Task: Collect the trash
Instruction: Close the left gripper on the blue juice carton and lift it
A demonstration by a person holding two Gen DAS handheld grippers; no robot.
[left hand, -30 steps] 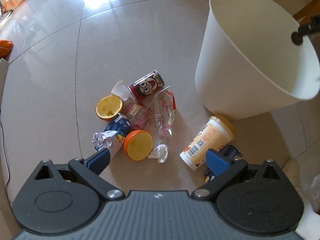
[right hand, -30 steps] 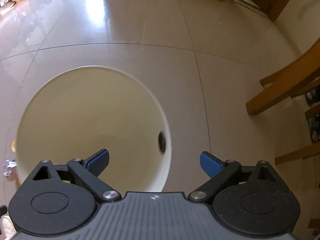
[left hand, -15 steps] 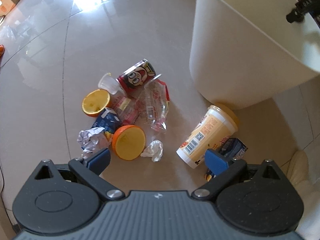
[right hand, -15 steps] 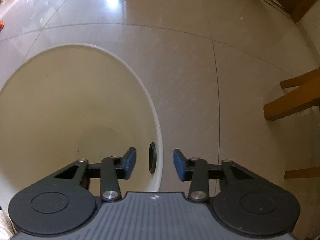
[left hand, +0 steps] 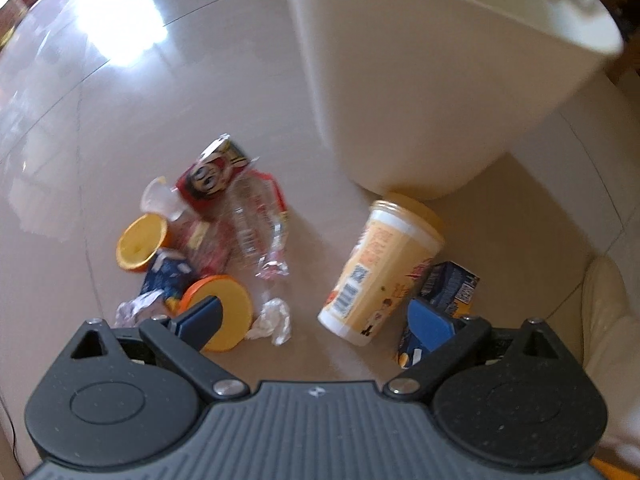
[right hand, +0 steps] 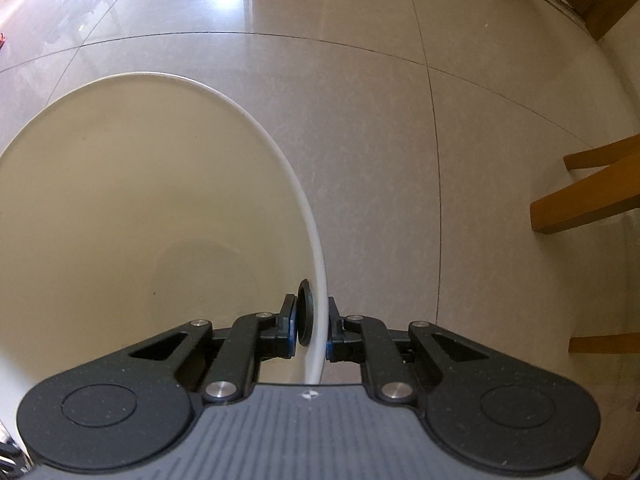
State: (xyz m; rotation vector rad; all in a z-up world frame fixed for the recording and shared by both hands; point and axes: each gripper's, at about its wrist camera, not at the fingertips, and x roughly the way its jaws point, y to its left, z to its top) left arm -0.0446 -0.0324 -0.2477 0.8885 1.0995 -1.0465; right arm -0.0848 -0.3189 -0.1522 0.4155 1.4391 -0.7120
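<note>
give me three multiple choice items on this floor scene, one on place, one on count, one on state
1. Where does the tall yellow paper cup lie?
A. inside the bin
B. on the floor beside the white plastic bin
C. on a chair

2. How many orange halves show?
A. two
B. four
C. none

3. The right tongs are
A. wide open
B. shut on a can
C. shut on the bin's rim

B: the cup lies at the bin's foot.
A: two cut faces among the litter.
C: the pads clamp the rim.

Glossy tile, smooth plastic, crinkled wrappers

The polished beige floor tiles (left hand: 120, 92) gleam; the cream plastic bin (right hand: 120, 200) looks smooth and matt, the clear film wrapper (left hand: 256, 236) crinkled, the orange wooden chair legs (right hand: 588, 200) satin.
</note>
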